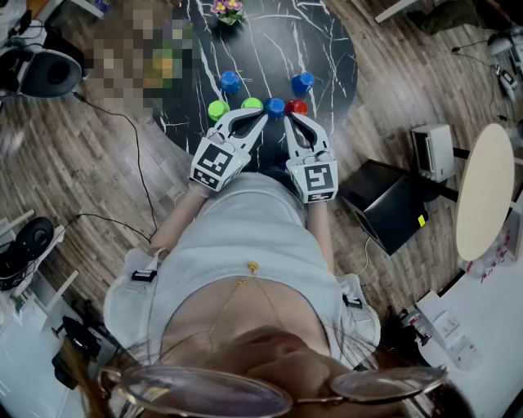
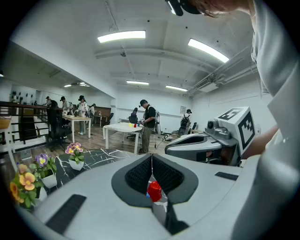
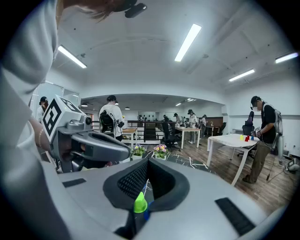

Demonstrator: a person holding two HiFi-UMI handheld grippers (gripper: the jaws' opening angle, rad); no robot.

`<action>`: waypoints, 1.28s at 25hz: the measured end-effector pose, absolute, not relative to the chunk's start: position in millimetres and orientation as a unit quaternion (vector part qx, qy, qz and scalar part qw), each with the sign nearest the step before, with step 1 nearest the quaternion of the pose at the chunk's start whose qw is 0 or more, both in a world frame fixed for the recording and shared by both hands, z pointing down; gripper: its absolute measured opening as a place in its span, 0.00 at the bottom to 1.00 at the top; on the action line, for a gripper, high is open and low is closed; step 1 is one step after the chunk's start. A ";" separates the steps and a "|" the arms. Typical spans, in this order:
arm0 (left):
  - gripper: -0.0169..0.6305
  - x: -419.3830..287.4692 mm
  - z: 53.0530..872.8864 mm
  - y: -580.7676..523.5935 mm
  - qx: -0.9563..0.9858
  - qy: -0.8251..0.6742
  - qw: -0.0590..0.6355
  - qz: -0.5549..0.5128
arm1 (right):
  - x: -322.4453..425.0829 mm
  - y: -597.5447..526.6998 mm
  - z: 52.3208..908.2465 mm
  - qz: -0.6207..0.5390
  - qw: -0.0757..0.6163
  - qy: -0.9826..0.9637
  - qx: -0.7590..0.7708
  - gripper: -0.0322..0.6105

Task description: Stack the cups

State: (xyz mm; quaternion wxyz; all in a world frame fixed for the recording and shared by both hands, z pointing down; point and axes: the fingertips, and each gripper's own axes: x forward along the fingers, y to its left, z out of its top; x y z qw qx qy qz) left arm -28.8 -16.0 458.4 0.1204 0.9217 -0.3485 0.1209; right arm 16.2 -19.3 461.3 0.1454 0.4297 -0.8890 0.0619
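Left gripper: jaws were pressed together, nothing between the pads. Right gripper: likewise closed and empty. You held both side by side, tips angled toward each other, close but apart, just past the near rim of the round black marble table.

Room: the near rim ran under your grippers. Past the near row of cups there was bare marble, broken only by two cups set further back. More bare marble stretched beyond those to a flower pot at the far side. Wood floor surrounded the table. A black box sat on the floor just to the right of your right hand.

Markings: a black-and-white square marker on each marker cube.

Cups: four stood in a row along the near rim, directly ahead of your tips. From the left:
- outer green cup, a little apart from the rest
- inner green cup
- near blue cup
- red cup

The last three sat close together.

In the left gripper view the red cup showed just below and beyond the closed jaws. In the right gripper view a green cup showed the same way, with a sliver of blue beside it. Neither gripper touched a cup.

Further back stood the far-left blue cup and the far-right blue cup, well apart.
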 end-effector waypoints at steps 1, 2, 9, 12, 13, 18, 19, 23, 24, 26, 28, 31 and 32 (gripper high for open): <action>0.07 -30.0 457.5 -17.1 0.921 -0.351 0.118 0.120 | 15.6 -19.7 460.1 0.061 0.143 -0.889 0.430 0.08; 0.07 -31.1 456.8 -18.1 0.920 -0.354 0.116 0.120 | 15.1 -19.9 459.1 0.061 0.141 -0.889 0.431 0.08; 0.09 -39.3 461.1 -21.5 0.921 -0.353 0.113 0.118 | 11.9 -20.5 460.9 0.065 0.135 -0.891 0.428 0.09; 0.18 -46.0 466.3 -23.9 0.919 -0.357 0.116 0.123 | 11.6 -21.1 463.8 0.068 0.141 -0.890 0.429 0.11; 0.18 -49.6 469.7 -24.9 0.917 -0.360 0.115 0.127 | 11.3 -21.4 464.6 0.068 0.142 -0.889 0.429 0.12; 0.20 -70.9 488.0 -28.6 0.905 -0.376 0.129 0.152 | 9.1 -22.0 468.5 0.073 0.147 -0.887 0.431 0.13; 0.21 -76.0 492.6 -29.4 0.902 -0.379 0.130 0.158 | 8.6 -22.1 468.7 0.075 0.147 -0.887 0.431 0.13; 0.23 -97.6 512.4 -31.9 0.892 -0.391 0.141 0.180 | 6.2 -21.6 470.0 0.079 0.150 -0.884 0.436 0.13; 0.23 -102.8 517.4 -32.9 0.889 -0.395 0.146 0.180 | 5.8 -21.6 470.9 0.079 0.152 -0.883 0.437 0.13; 0.23 -112.3 529.6 -34.6 0.883 -0.402 0.156 0.187 | 5.1 -21.4 472.8 0.080 0.156 -0.881 0.439 0.13; 0.23 -121.4 543.9 -35.0 0.876 -0.407 0.163 0.201 | 3.8 -20.9 473.7 0.081 0.158 -0.879 0.442 0.13; 0.25 -135.5 565.4 -35.0 0.867 -0.412 0.172 0.222 | 1.2 -19.4 475.1 0.083 0.161 -0.876 0.447 0.13; 0.25 -140.1 571.8 -34.7 0.864 -0.413 0.173 0.228 | 0.3 -18.8 475.9 0.083 0.163 -0.875 0.449 0.13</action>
